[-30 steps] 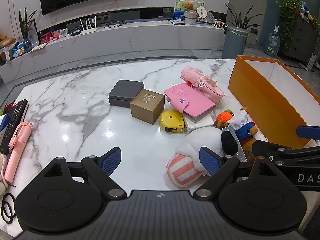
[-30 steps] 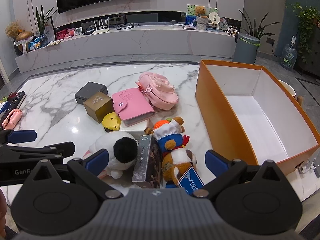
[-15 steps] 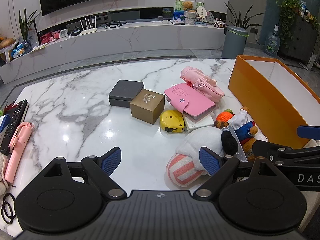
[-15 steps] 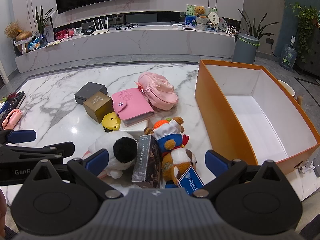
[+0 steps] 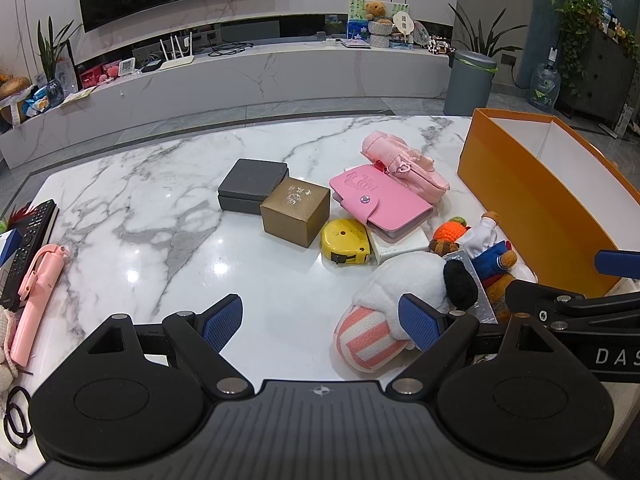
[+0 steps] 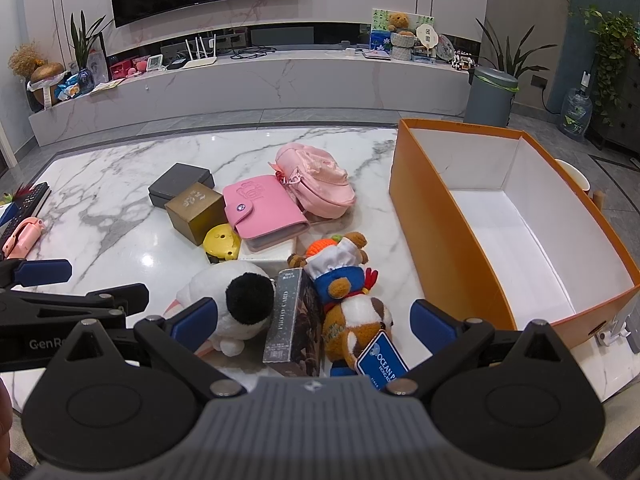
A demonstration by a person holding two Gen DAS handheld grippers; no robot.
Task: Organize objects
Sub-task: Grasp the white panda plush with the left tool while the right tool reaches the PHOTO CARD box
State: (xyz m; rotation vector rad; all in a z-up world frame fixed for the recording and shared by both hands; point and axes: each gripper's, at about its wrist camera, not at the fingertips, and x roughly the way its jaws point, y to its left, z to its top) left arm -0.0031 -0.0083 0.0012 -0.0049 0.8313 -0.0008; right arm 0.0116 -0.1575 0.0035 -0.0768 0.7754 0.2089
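Note:
On the marble table (image 5: 140, 216) lies a cluster: a dark grey box (image 5: 252, 184), a gold box (image 5: 296, 210), a yellow tape measure (image 5: 346, 240), a pink wallet (image 5: 380, 200), a pink pouch (image 5: 404, 160), a white plush with a striped foot (image 5: 400, 292), and a bear plush in blue (image 6: 344, 284) beside a photo card box (image 6: 292, 320). An empty orange box (image 6: 432, 220) stands at the right. My left gripper (image 5: 320, 320) hovers open near the white plush. My right gripper (image 6: 314, 318) is open, straddling the photo card box and bear plush.
A pink selfie stick (image 5: 36, 292), a remote control (image 5: 28, 240) and black hair ties (image 5: 16, 416) lie at the table's left edge. Behind the table run a low marble TV console (image 5: 240, 76) and a grey bin (image 5: 468, 80).

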